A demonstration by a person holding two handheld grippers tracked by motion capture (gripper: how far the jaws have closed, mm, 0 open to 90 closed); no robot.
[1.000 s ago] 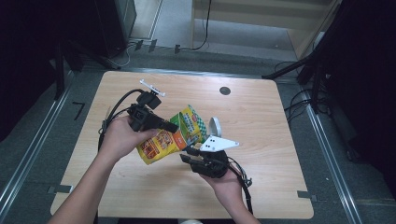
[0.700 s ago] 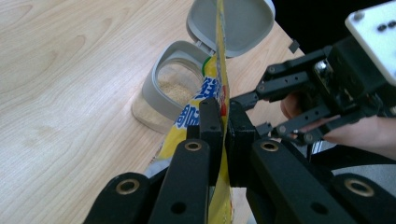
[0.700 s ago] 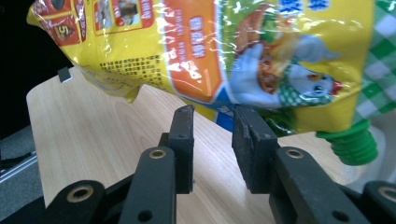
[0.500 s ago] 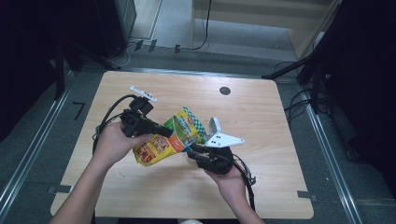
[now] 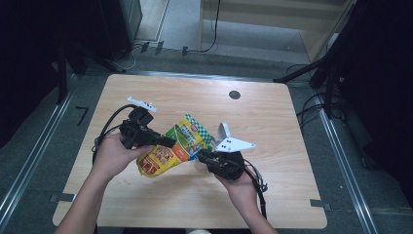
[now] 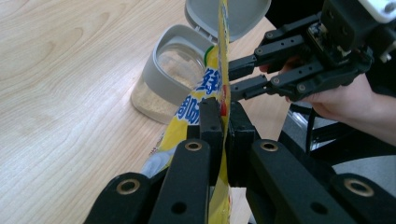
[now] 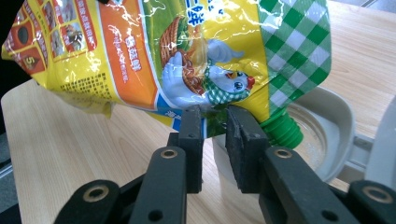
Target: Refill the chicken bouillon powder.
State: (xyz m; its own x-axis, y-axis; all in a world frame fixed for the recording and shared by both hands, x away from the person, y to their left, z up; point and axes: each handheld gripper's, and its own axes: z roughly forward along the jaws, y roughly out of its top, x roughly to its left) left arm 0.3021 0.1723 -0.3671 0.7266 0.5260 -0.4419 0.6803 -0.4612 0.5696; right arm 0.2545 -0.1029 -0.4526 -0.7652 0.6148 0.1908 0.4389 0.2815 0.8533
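High view: the left gripper clamps the yellow pouch, tilted above mid-table; the right gripper reaches its lower edge. Bare wood lies all round.

Left gripper view: jaws are pressed on the pouch's thin edge, blue characters showing; the container stands open just behind.

Right gripper view: jaws have just been closing, a small gap left at the pouch's bottom edge. The green spout hangs over the container rim; the chicken picture is clear, the print too small to read.

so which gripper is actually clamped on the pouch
The left gripper: its pads pinch the yellow pouch edge-on. The right gripper has just been closing, but a gap shows between its jaws at the pouch's lower edge.
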